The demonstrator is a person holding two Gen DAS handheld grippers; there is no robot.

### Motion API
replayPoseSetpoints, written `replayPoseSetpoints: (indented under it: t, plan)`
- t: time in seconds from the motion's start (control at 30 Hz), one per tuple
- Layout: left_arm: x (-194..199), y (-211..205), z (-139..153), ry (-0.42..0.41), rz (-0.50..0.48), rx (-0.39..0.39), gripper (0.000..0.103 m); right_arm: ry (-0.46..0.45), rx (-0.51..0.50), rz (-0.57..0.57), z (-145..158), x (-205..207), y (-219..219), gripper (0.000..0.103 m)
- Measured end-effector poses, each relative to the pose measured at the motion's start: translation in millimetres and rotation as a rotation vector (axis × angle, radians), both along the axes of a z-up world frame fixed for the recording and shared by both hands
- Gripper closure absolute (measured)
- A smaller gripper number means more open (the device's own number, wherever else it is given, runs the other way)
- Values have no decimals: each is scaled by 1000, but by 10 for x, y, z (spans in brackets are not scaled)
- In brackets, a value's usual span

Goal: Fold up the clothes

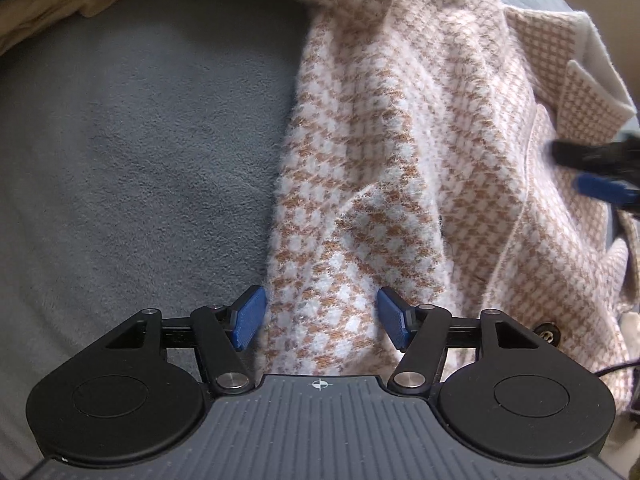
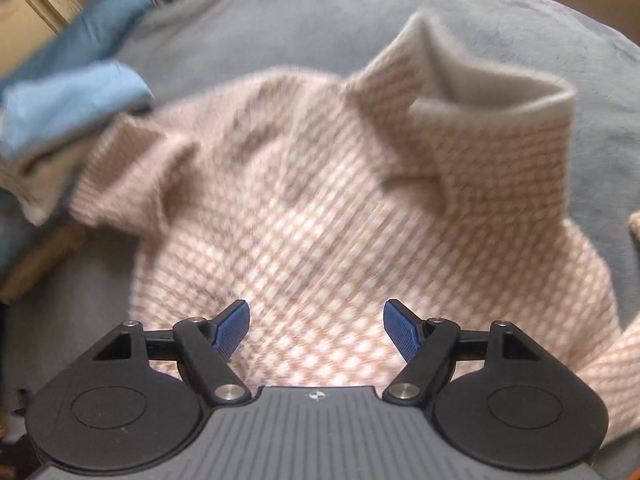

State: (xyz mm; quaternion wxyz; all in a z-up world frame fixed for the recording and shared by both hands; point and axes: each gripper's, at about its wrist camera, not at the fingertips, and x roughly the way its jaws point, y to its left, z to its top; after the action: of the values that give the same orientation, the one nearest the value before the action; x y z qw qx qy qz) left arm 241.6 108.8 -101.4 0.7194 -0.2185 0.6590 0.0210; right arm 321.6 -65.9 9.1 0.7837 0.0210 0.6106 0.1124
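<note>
Nearest the left wrist camera, the left gripper (image 1: 320, 318) is seen with its blue-padded jaws spread wide, a fold of the houndstooth coat (image 1: 404, 152) lying between them without being pinched. No container is shown in either view. The coat, woven in tan and white with a pale plain lining at its collar (image 1: 596, 56), is spread loosely and creased over a grey fleece blanket (image 1: 140, 152), which covers what appears to be a bed. A dark button (image 1: 549, 331) is seen on the coat close to the blanket's near right edge. A tan garment (image 1: 60, 4) is bunched at the far left corner of that view. At the right edge, the right gripper (image 1: 596, 172) is caught blurred above the coat, a black finger and a blue pad showing. In the right wrist view, the right gripper (image 2: 316, 326) is also held with jaws wide apart and nothing between the pads, low over the coat (image 2: 320, 216), whose collar (image 2: 492, 88) stands raised toward the blanket's far side; this view is smeared by motion. Folded light blue cloths (image 2: 76, 92) are stacked at the far left edge of the blanket (image 2: 280, 20). Beyond them, pale room furnishings are glimpsed but cannot be made out.
</note>
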Motion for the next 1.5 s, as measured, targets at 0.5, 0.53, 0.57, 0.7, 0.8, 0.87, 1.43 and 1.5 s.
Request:
replayPoseSetpoints:
  t: [0.5, 0.53, 0.57, 0.7, 0.8, 0.87, 1.43, 1.5]
  plan:
    - [-105, 437, -172, -92, -84, -201, 39, -59, -465, -35, 250, -610, -83, 92]
    - [-119, 461, -187, -100, -87, -212, 39, -65, -501, -42, 278, -631, -133, 94]
    - [-133, 482, -201, -108, -90, -222, 39, -70, -537, -48, 305, -651, -182, 95]
    - [-190, 536, -244, -138, -94, -254, 39, -103, -690, -104, 553, -706, -603, 96]
    - [-226, 538, -246, -158, -98, -260, 39, -116, -776, -199, 792, -707, -1131, 96]
    - [-238, 549, -241, -168, -99, -260, 39, -121, -832, -259, 915, -697, -1504, 97]
    - [-446, 568, -191, -317, -57, -200, 39, -58, -813, -363, -789, -688, -2961, 94]
    - [-514, 570, -157, -338, -35, -185, 39, -110, -809, -375, -766, -758, -2931, 94]
